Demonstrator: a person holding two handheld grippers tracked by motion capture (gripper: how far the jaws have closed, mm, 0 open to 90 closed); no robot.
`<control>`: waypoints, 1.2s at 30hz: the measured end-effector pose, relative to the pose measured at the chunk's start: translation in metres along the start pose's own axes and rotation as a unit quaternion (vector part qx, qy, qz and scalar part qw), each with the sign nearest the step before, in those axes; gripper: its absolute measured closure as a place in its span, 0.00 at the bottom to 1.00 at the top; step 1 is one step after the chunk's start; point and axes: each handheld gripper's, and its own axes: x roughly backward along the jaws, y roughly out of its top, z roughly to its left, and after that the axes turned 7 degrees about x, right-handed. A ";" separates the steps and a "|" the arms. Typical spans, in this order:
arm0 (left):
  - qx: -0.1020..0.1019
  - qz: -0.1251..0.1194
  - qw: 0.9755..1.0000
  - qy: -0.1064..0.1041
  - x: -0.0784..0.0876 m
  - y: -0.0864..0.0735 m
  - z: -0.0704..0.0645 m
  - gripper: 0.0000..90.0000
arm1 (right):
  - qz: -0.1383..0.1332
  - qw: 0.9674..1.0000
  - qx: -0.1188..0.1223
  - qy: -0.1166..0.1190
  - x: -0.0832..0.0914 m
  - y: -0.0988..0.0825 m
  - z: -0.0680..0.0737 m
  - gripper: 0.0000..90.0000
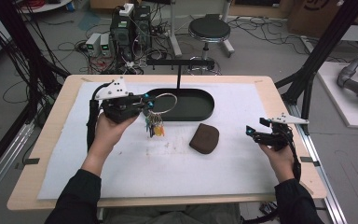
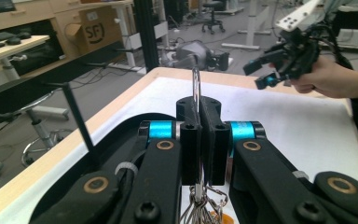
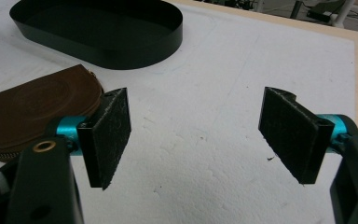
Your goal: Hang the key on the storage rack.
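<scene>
Left gripper (image 1: 145, 100): fingers pinch the key ring (image 1: 162, 103), raised above the table (image 1: 270, 93) at the nine o'clock end of the black tray (image 1: 200, 109). Judged step: carrying keys (image 1: 154, 127) to the hook stand (image 1: 179, 61); next, thread the ring over its arm. Brown pouch (image 1: 204, 138) lies at centre. Right gripper (image 1: 253, 132) idles, fingers spread. Individual keys blur together.

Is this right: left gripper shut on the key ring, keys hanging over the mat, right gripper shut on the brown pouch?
Not quite. The right gripper is open and holds nothing: in the right gripper view its jaws stand wide apart over the bare mat, with the brown pouch lying beside them. The rest holds: the left gripper is shut on the key ring, keys hanging.
</scene>
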 end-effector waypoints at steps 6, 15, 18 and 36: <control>0.016 -0.007 1.000 0.020 -0.002 0.002 0.017 0.96 | 0.000 1.000 -0.001 0.001 -0.001 0.000 0.000 0.28; 0.027 -0.004 0.999 0.043 -0.008 0.008 0.038 0.96 | 0.001 1.000 -0.003 0.001 -0.001 0.000 0.000 0.28; 0.029 -0.008 0.999 0.045 -0.011 0.011 0.044 0.96 | 0.001 1.000 -0.002 0.001 -0.001 0.000 -0.001 0.28; 0.063 0.000 0.995 0.073 -0.030 0.008 0.077 0.96 | 0.000 1.000 -0.005 0.002 -0.001 -0.001 -0.002 0.28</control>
